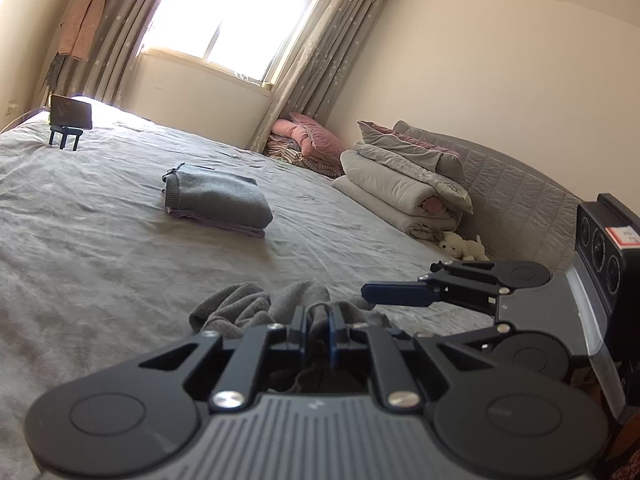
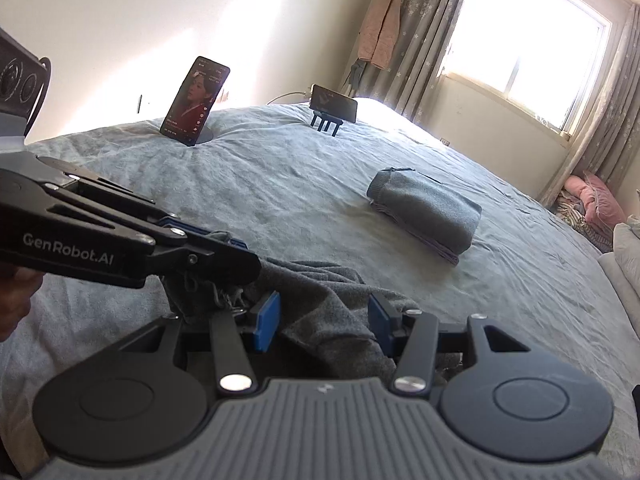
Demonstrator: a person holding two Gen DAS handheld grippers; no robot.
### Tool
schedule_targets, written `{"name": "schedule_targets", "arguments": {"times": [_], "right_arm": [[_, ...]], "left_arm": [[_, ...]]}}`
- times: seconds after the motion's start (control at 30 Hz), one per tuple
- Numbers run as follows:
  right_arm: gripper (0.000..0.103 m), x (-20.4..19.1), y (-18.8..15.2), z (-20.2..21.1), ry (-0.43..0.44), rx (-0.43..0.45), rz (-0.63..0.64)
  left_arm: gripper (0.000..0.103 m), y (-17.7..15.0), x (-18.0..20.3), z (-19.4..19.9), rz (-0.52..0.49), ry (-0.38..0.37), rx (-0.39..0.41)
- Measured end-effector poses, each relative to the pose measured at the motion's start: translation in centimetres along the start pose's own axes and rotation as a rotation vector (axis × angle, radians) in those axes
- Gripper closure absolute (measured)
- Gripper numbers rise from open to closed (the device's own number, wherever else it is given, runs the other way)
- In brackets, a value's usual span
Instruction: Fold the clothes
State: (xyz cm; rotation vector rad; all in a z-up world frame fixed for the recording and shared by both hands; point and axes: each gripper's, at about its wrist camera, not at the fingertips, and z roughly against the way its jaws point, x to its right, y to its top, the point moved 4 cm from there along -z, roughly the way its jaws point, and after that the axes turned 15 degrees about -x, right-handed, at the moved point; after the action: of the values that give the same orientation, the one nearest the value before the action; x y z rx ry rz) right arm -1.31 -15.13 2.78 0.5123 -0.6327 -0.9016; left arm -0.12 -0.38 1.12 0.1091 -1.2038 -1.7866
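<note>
Right now my left gripper point(image 1: 320, 320) is pinched tight on a bunched fold of the dark grey garment point(image 1: 248, 304), the two fingers nearly meeting with the cloth squeezed up between them, and the right wrist view shows the same clamp from the side with fabric hanging out of it. That garment lies crumpled on the grey bedsheet point(image 1: 100, 240) at the near edge of the bed, directly in front of both tools. My right gripper point(image 2: 324, 316) stands about half open; its blue pads point(image 2: 267, 316) sit apart on either side of a ridge of the same cloth, which runs through the gap without either pad pressing on it, so it has hold of nothing. In the left wrist view the right tool comes in from the right side, just beside my left one, its fingertip hovering over the sheet. Farther up the bed, well apart from the loose garment, a folded grey piece rests on a thin purple one as a neat stack point(image 2: 428, 212). Beyond that a phone point(image 2: 196, 100) leans upright on a stand with its screen lit, and a second phone point(image 2: 334, 102) sits sideways on a small stand near the window point(image 2: 528, 44). Folded quilts point(image 1: 404, 184) are piled against the padded headboard, with a small plush toy point(image 1: 464, 246) beside them
</note>
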Motion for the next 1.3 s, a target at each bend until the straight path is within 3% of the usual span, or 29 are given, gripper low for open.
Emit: {"name": "schedule_targets", "arguments": {"times": [0.03,0.07,0.1,0.17,0.37,0.67,0.87,1.07,1.3], "right_arm": [[0.057,0.0,0.1,-0.2,0.011,0.007,-0.014],[0.076,0.1,0.1,-0.3,0.022,0.013,-0.027],[0.088,0.1,0.1,-0.5,0.034,0.016,-0.042],[0.098,0.2,0.1,-0.7,0.048,0.02,-0.066],[0.1,1.6,0.0,0.6,-0.028,0.079,-0.119],[0.1,4.3,-1.0,1.0,-0.07,0.091,-0.235],[0.1,5.8,-1.4,1.4,-0.092,0.113,-0.302],[0.1,7.4,-2.4,1.1,-0.12,0.085,-0.366],[0.1,9.2,-3.3,0.7,-0.127,0.068,-0.438]], "left_arm": [[0.093,0.0,0.0,0.0,0.001,0.001,0.001],[0.093,0.0,-0.1,0.0,0.002,0.003,0.0],[0.093,0.0,-0.2,0.0,0.002,0.005,-0.001],[0.093,0.0,-0.2,-0.1,-0.004,0.014,-0.006],[0.087,-0.1,-0.4,-0.2,-0.028,0.054,-0.01],[0.076,0.4,-3.0,0.0,0.054,0.133,-0.018],[0.054,0.2,-4.5,-0.7,0.077,0.201,-0.056],[0.014,-0.3,-4.3,-1.6,0.033,0.253,-0.071],[0.009,-0.5,-3.9,-3.6,-0.099,0.198,-0.139]]}}
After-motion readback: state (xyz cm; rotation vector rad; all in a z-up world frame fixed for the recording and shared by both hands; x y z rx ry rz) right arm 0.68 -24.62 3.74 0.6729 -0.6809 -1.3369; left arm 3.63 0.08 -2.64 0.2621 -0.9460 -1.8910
